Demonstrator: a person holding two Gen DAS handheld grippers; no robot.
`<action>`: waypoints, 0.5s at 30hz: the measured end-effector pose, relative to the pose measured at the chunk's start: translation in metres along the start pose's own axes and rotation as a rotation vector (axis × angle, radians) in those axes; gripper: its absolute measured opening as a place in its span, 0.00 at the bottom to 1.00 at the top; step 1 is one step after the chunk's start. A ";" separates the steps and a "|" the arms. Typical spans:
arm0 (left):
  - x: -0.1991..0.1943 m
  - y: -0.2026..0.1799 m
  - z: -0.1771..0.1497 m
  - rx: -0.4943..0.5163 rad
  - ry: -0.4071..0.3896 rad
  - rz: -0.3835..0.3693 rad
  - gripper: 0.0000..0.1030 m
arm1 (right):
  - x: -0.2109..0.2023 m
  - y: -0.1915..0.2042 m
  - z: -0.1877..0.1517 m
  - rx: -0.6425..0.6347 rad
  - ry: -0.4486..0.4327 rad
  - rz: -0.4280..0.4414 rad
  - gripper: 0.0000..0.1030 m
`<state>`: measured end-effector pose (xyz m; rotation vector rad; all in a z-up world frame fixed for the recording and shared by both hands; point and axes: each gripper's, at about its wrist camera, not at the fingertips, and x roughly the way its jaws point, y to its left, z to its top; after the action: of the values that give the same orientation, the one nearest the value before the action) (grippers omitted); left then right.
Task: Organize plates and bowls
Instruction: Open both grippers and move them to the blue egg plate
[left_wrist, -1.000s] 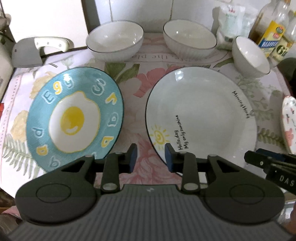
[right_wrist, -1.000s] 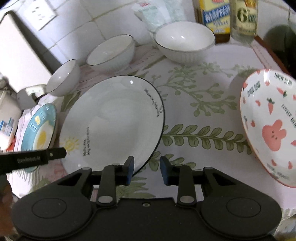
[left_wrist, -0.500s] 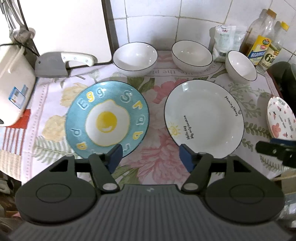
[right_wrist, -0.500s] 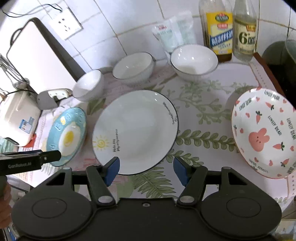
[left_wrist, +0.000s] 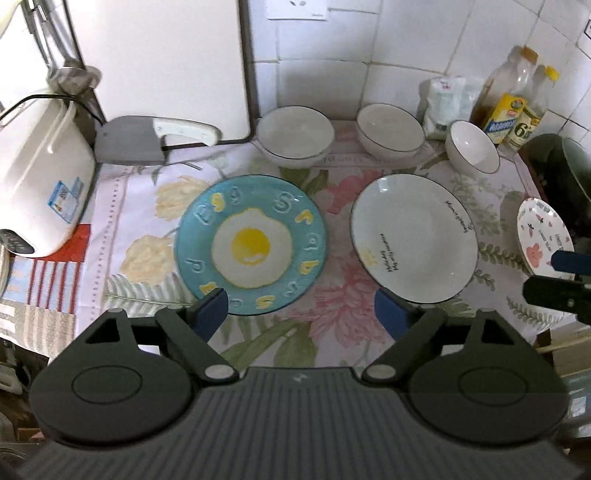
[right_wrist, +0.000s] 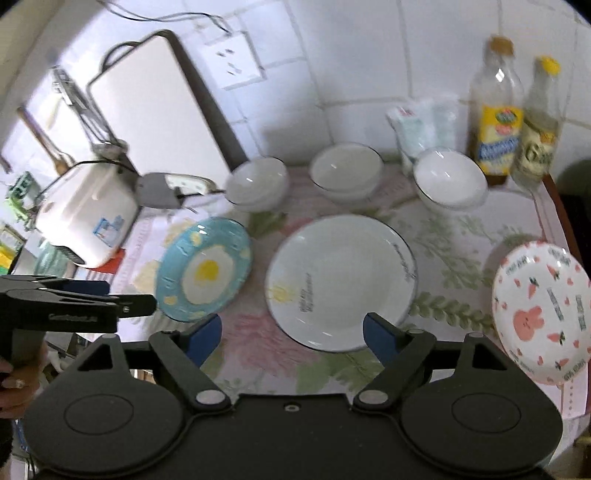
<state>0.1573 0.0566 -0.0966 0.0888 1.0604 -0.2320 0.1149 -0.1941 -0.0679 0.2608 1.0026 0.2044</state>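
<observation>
My left gripper hangs above the near edge of the tabletop, its fingers spread wide and holding nothing. My right gripper is the same — wide apart, empty. Ahead lie three plates in a row, apart from each other: the blue egg plate on the left, the white sun plate in the middle, the pink rabbit plate far right. Behind them three white bowls stand along the tiled wall, beside two oil bottles.
</observation>
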 end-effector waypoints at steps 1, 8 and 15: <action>-0.003 0.007 0.001 0.005 -0.001 0.001 0.86 | -0.001 0.008 0.002 -0.011 -0.003 0.006 0.84; -0.012 0.059 0.014 0.053 0.007 -0.014 0.90 | 0.003 0.054 0.012 -0.083 0.017 0.027 0.84; 0.002 0.102 0.025 0.044 -0.007 -0.053 0.90 | 0.032 0.083 0.012 -0.098 -0.023 0.055 0.84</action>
<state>0.2028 0.1506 -0.0898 0.0995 1.0519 -0.3032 0.1372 -0.1077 -0.0617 0.2010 0.9605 0.2997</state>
